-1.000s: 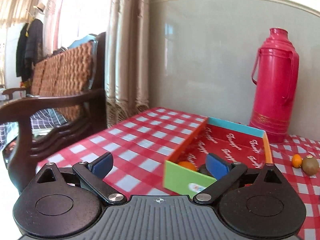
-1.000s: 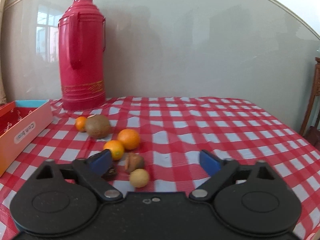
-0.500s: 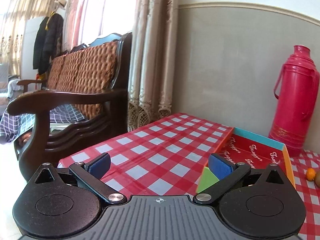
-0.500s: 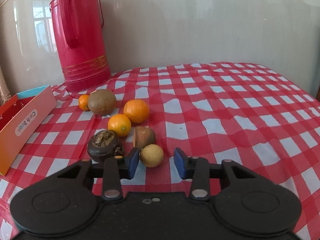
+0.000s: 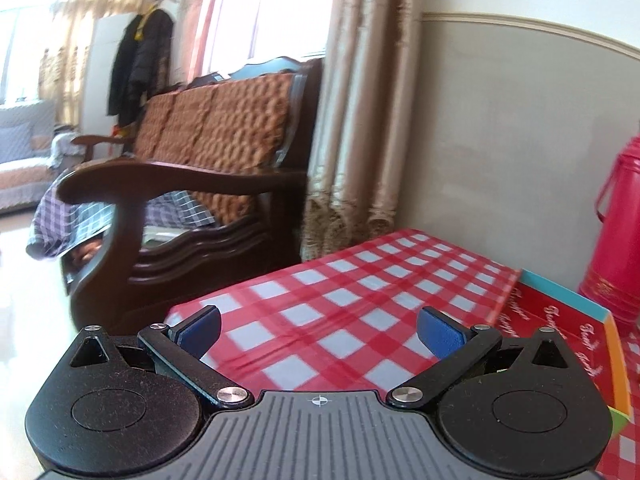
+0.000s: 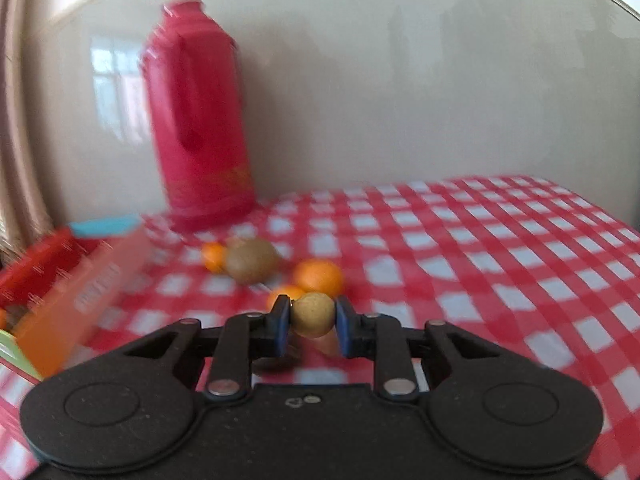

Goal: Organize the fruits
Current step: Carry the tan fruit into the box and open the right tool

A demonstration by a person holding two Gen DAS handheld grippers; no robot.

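My right gripper [image 6: 312, 326] is shut on a small round tan fruit [image 6: 312, 314] and holds it above the checked cloth. Beyond it lie a kiwi [image 6: 251, 261], a small orange [image 6: 213, 257], a larger orange [image 6: 319, 277] and another orange [image 6: 286, 293] partly behind my left finger. The coloured cardboard box [image 6: 76, 292] stands at the left of the right wrist view, blurred. My left gripper [image 5: 319, 332] is open and empty over the table's left part; the box [image 5: 560, 320] is to its right.
A red thermos [image 6: 196, 120] stands at the wall behind the fruit; it also shows in the left wrist view [image 5: 616, 240]. A wooden armchair [image 5: 180, 184] and curtains [image 5: 360, 120] are beyond the table's left edge.
My right gripper has shut on the tan fruit and lifted it, swinging left toward the box. My left gripper has turned further left, away from the box, still open.
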